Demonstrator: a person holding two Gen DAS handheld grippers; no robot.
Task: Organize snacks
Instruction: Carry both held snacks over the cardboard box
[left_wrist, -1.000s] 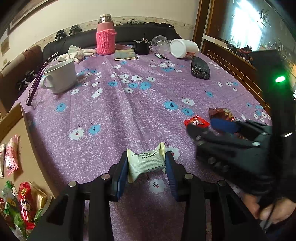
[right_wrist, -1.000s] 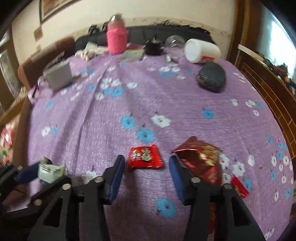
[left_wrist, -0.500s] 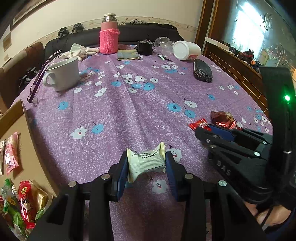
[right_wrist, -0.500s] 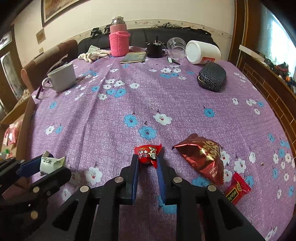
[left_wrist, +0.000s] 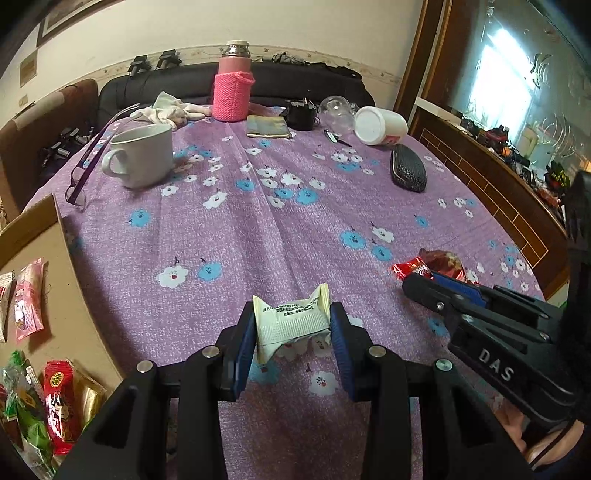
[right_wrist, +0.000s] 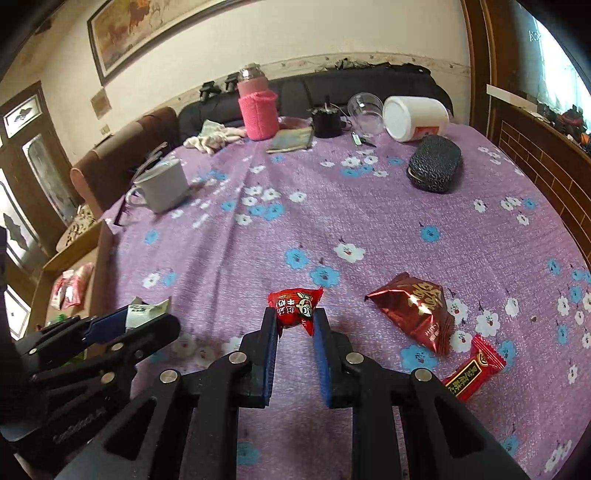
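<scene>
Left gripper (left_wrist: 292, 328) is clamped on a pale cream pillow-pack snack (left_wrist: 291, 322), pads on both flanks, held just above the table (left_wrist: 258, 229). Right gripper (right_wrist: 295, 325) is closed tight on a small red candy wrapper (right_wrist: 294, 304), pinching only its lower half; the top puffs out above the pads.

Risks as I see them: the red wrapper is glossy film and the grip is shallow, so it could slide out on a quick swing. The cream pack is soft and crinkled, may deform and rotate in the pads. Both grippers sit close together, so I'd watch for a clash when crossing over to the cardboard box (left_wrist: 55, 295) on the left, where other snacks already lie.

Still loose on the floral purple cloth: a crumpled dark red foil bag (right_wrist: 415, 310) and a flat red bar wrapper (right_wrist: 474, 369), near each other.
</scene>
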